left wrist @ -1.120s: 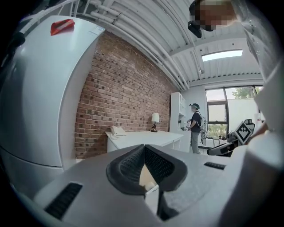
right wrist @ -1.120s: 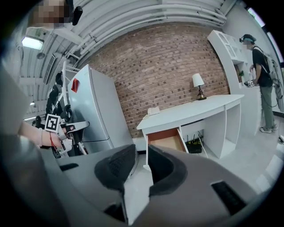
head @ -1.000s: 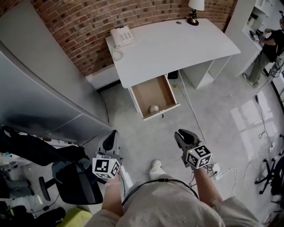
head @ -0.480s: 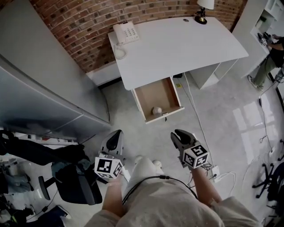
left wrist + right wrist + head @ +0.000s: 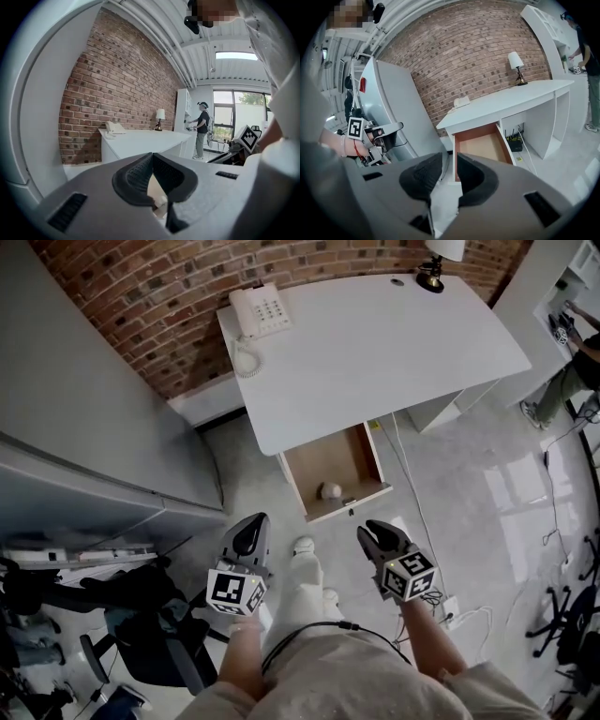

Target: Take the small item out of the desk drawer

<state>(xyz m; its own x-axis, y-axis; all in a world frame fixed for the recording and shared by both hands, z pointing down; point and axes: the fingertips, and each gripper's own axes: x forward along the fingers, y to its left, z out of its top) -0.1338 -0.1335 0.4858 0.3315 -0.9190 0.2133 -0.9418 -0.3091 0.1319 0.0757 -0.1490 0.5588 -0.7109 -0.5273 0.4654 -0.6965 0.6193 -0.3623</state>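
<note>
The white desk (image 5: pixel 375 343) has its wooden drawer (image 5: pixel 352 460) pulled open toward me. A small pale round item (image 5: pixel 330 490) lies near the drawer's front. Both grippers hang over the floor short of the drawer. My left gripper (image 5: pixel 251 527) is down-left of it, jaws shut and empty; in the left gripper view (image 5: pixel 153 157) its pads meet. My right gripper (image 5: pixel 377 536) is just below the drawer front, open by a narrow gap with nothing between. The right gripper view (image 5: pixel 451 160) looks at the open drawer (image 5: pixel 480 145); the item does not show there.
A white telephone (image 5: pixel 258 310) and a lamp (image 5: pixel 436 263) stand on the desk. Grey panels (image 5: pixel 75 427) fill the left, and a black chair (image 5: pixel 150 634) stands at bottom left. Cables (image 5: pixel 412 493) run over the floor at right. My own leg and shoe (image 5: pixel 302 554) are between the grippers.
The desk and drawer have come closer as I step forward. A leg has swung up between the grippers. Both grippers kept their jaws as they were.
</note>
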